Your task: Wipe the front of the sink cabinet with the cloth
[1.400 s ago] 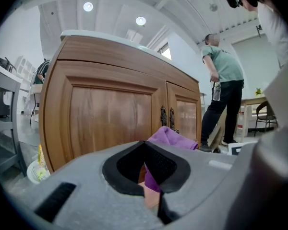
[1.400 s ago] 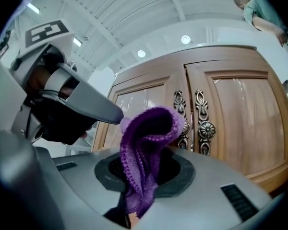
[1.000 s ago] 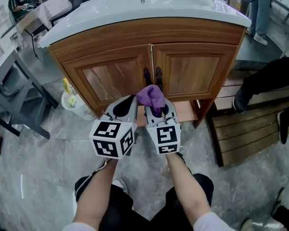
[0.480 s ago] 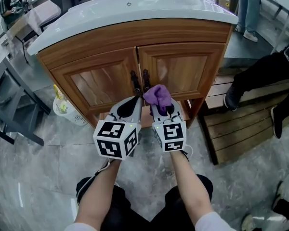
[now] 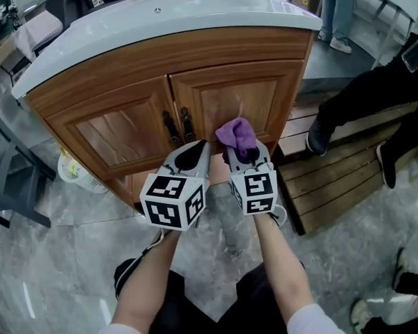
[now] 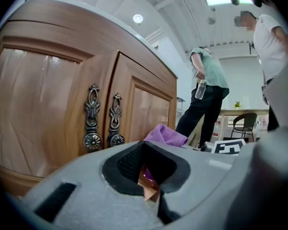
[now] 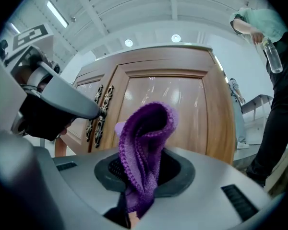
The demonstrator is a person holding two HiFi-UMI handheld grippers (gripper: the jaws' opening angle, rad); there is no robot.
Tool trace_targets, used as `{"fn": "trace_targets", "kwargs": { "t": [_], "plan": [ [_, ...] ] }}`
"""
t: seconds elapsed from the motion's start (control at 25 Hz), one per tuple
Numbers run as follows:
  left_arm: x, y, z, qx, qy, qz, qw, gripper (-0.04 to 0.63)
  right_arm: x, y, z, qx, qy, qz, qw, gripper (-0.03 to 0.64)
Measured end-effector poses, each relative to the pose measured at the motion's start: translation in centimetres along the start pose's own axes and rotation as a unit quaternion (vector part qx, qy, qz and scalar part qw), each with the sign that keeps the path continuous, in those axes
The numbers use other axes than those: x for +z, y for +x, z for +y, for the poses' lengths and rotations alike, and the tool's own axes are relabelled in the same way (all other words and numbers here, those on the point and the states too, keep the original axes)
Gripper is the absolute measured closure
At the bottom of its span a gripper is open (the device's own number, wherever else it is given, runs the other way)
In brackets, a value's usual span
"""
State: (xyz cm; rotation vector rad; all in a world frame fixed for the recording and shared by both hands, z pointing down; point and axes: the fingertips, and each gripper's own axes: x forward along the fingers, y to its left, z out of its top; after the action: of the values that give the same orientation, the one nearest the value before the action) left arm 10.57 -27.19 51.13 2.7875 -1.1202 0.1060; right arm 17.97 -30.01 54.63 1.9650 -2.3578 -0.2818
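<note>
Closest in, left claw [image 5: 196, 149]: jaws together with nothing between them. It is held low in front of the cabinet, beside its partner and taking no part in the work.
Beside it, right claw [image 5: 242, 153]: clamped on the lower end of the cloth, with the tips aimed at the cabinet front.
Between its jaws, purple cloth [image 5: 237, 133]: a knitted fold standing up out of the jaws. In the right gripper view the cloth [image 7: 145, 143] rises in front of the right door. No view settles whether it is touching the wood or just short of it.
Just beyond, right door [image 5: 238, 100]: glossy wood panel, with the cloth at its lower inner corner. No wet streak or wiped band can be made out on it.
Further left, left door [image 5: 117, 128]: nothing is near it. The two ornate dark handles [image 5: 178, 125] sit where the doors meet.
Above both, sink cabinet [image 5: 195, 53]: the top rail and frame run under the white sink top [image 5: 160, 12].
Off to the right, wooden platform [image 5: 334, 181]: bystanders' legs are on it, clear of the work.
Progress: early, by my reading. The cloth is gripped and brought up to the front, but no wiped area shows.
Remaining: probably strokes across both doors, the rail above them and the frame edges.
</note>
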Motion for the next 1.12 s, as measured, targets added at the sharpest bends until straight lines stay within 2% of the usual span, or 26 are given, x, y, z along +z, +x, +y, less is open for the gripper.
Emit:
{"fn": "trace_targets", "kwargs": {
  "t": [0.68,0.92,1.12],
  "plan": [
    [-2.1,4.5,-5.1,-0.074,-0.007,0.015,0.9971,0.589,-1.8,-3.3,-10.0,-0.099,0.007,0.031,0.995,0.538],
    [-2.5,5.0,-5.8,-0.089,-0.001,0.018,0.9959,0.589,-2.3,-4.1,-11.8,-0.122,0.003,0.045,0.992,0.538],
    [-1.9,4.5,-6.4,-0.103,0.004,0.011,0.9946,0.589,-1.3,-5.3,-11.1,-0.115,0.005,0.044,0.992,0.538]
  ]
}}
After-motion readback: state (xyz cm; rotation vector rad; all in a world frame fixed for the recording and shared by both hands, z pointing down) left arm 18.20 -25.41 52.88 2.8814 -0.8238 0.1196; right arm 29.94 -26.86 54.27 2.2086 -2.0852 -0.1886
